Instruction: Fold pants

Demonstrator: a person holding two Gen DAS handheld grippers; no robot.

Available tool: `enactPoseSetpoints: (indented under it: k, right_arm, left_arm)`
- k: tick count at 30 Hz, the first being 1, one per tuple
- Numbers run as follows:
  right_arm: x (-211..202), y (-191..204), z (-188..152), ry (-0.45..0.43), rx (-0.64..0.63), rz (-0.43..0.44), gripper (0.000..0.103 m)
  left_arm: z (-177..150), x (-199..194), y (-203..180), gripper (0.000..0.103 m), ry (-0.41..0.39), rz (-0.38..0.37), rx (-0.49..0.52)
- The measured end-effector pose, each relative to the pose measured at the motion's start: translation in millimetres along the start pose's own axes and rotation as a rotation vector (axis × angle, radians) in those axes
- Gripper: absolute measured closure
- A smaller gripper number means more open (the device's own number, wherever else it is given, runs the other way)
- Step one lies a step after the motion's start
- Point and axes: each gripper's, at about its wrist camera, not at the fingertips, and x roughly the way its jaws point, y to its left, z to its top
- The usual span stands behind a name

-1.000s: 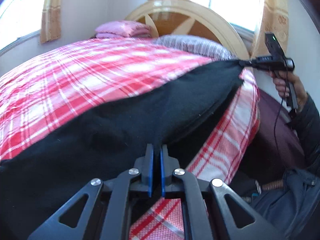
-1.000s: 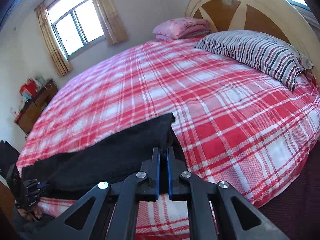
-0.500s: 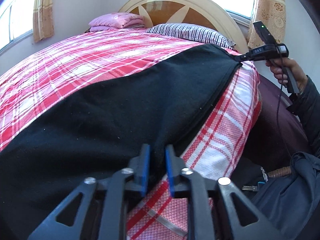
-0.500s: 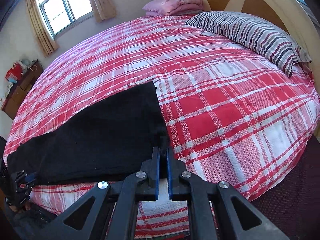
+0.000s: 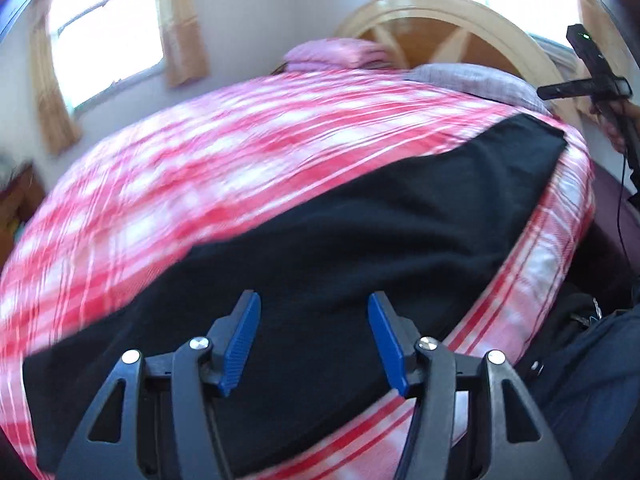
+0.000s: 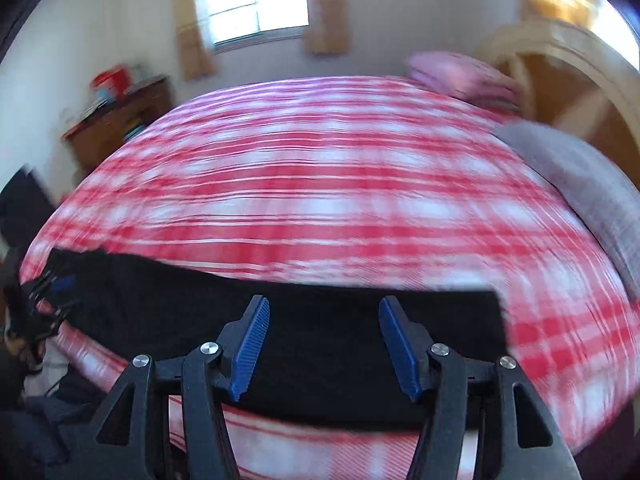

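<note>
One black pants (image 5: 360,240), two tools, left (image 5: 314,340), right (image 6: 324,344), two pillows, two windows

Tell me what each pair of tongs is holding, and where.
Nothing. The left tongs and right tongs are both open above the black pants.

Your left claw (image 5: 314,340) is black, built of angular arms with triangular cut-outs, four silver screws across the linkage and ribbed blue pads (image 5: 240,344) lining its fingers. Your right claw (image 6: 324,346) is built alike: black frame, silver screws, blue ribbed pads (image 6: 250,346). A thin black cable (image 5: 619,208) hangs below your bare-skinned right hand (image 5: 618,128), and you wear dark navy clothing (image 5: 592,380).
</note>
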Motion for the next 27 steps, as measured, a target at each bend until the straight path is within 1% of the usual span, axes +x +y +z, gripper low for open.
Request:
enactPoseSetpoints:
  k: [2,5,7,8,10,11,12,13,14,15,16,17,18,20,21,22,23,24,26,27]
  right_arm:
    - [15.4,34.1,17.7,0.004,-0.074,0.056,0.044]
    - [43.2,100.2,51.4,0.01,-0.178,0.165,0.044]
    - [59.8,134.0,67.9,0.025,-0.21,0.229,0.044]
    - [71.6,159.4,78.2,0.04,-0.227,0.272,0.044]
    - [93.8,197.0,91.5,0.064,-0.263,0.322,0.044]
    - [101.1,209.4,94.5,0.069,-0.272,0.337,0.044]
    - [114.6,227.6,98.2,0.086,-0.276,0.37,0.044]
    - [129.2,245.8,100.8,0.114,-0.278,0.408,0.044]
    - [139.7,260.0,101.4,0.131,-0.276,0.431,0.044]
    - [150.5,271.9,101.8,0.145,-0.275,0.445,0.044]
    - [165.5,287.1,101.5,0.166,-0.272,0.458,0.044]
    - [174.7,296.7,101.3,0.178,-0.262,0.463,0.044]
    - [190.1,306.6,100.7,0.208,-0.23,0.481,0.044]
    - [218.7,319.5,98.9,0.282,-0.152,0.535,0.046]
    - [226.6,323.3,96.6,0.305,-0.13,0.548,0.048]
    - [236.2,328.9,93.9,0.33,-0.113,0.556,0.051]
    - [245.5,334.3,90.1,0.36,-0.096,0.559,0.055]
    - [251.1,336.9,88.2,0.379,-0.085,0.559,0.057]
    - [262.8,341.3,83.0,0.426,-0.056,0.566,0.065]
    - [267.0,342.2,80.4,0.451,-0.04,0.585,0.065]
  left_arm:
    - [-15.8,1.7,12.2,0.044,0.024,-0.001,-0.042]
    - [-36.6,12.7,12.6,0.043,0.067,0.0,-0.048]
    - [-41.2,13.9,9.0,0.041,0.037,0.011,-0.039]
    - [-38.1,14.6,7.9,0.04,0.041,0.008,-0.044]
    - [-32.8,14.0,10.4,0.041,0.036,-0.001,-0.064]
    - [-30.8,9.1,12.7,0.04,0.014,-0.006,-0.071]
    - [-32.4,-0.3,15.8,0.041,-0.014,-0.005,-0.077]
    - [-31.1,-9.0,20.4,0.041,-0.052,0.003,-0.085]
    - [-29.5,-12.8,24.6,0.04,-0.072,0.016,-0.092]
    - [-28.7,-13.6,30.3,0.04,-0.082,0.034,-0.103]
    - [-28.6,-11.2,34.6,0.039,-0.076,0.043,-0.113]
    - [-30.8,-6.2,40.5,0.039,-0.059,0.053,-0.133]
    - [-32.9,-1.6,44.0,0.039,-0.044,0.053,-0.15]
    - [-41.4,12.9,48.9,0.039,0.015,0.022,-0.182]
    - [-44.5,16.2,46.4,0.038,0.023,0.027,-0.17]
    - [-45.8,16.3,39.3,0.036,0.02,0.045,-0.124]
    - [-45.6,17.6,37.0,0.035,0.033,0.048,-0.106]
    - [-44.9,18.3,37.2,0.035,0.043,0.044,-0.106]
    - [-44.9,17.8,41.7,0.034,0.048,0.018,-0.136]
    - [-46.1,17.1,42.9,0.034,0.049,0.012,-0.133]
